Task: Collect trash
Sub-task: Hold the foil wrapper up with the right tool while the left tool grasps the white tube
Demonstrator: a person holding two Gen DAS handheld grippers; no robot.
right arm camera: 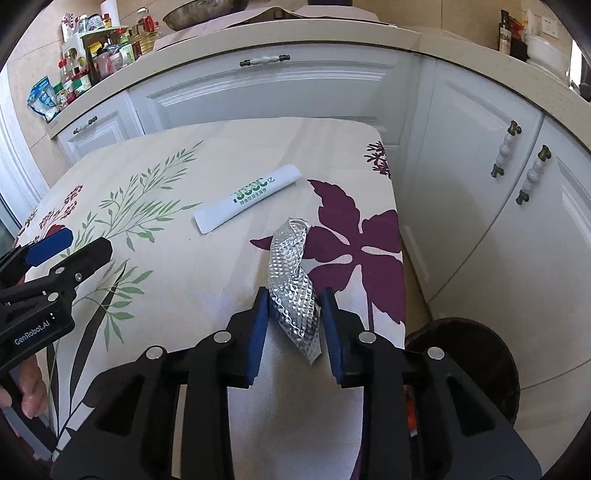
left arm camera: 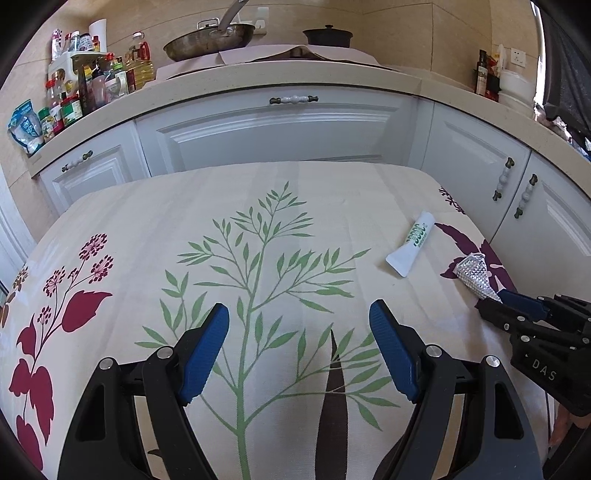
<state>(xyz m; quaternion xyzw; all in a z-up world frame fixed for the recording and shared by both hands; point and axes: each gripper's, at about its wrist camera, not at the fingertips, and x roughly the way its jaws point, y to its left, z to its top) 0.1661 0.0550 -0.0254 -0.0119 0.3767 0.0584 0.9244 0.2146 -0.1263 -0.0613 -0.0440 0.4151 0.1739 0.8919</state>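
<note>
Right gripper (right arm camera: 291,325): black frame, blue pads, clenched on a strip of crinkled silver foil (right arm camera: 293,280), one pad on each side of the strip's lower part; the foil's upper end twists up and away over the table (right arm camera: 177,280), above a purple leaf print near the table's right edge. Seen from the left wrist camera, the same foil (left arm camera: 474,275) sticks out from the right gripper (left arm camera: 496,295) close to the right edge. Left gripper (left arm camera: 299,347): same make, released, blue pads wide apart with nothing between them, held over the green branch print at the middle of the near edge; from the right wrist camera it shows at the left edge of the table (right arm camera: 55,247). Table: covered by a cream cloth printed with green branches, red flowers and purple leaves. White tube (right arm camera: 245,199) with green lettering: lying flat on the cloth, just beyond the foil and apart from it, toward the far right corner, flat crimped end nearer; also in the left view (left arm camera: 410,243). Dark round bin (right arm camera: 476,365): on the floor below the table's right edge. White cabinets (left arm camera: 273,129): beyond the far edge. Counter above them: a pan (left arm camera: 210,38), a black pot (left arm camera: 328,36), a cluster of bottles and jars (left arm camera: 85,85) at its left end.
</note>
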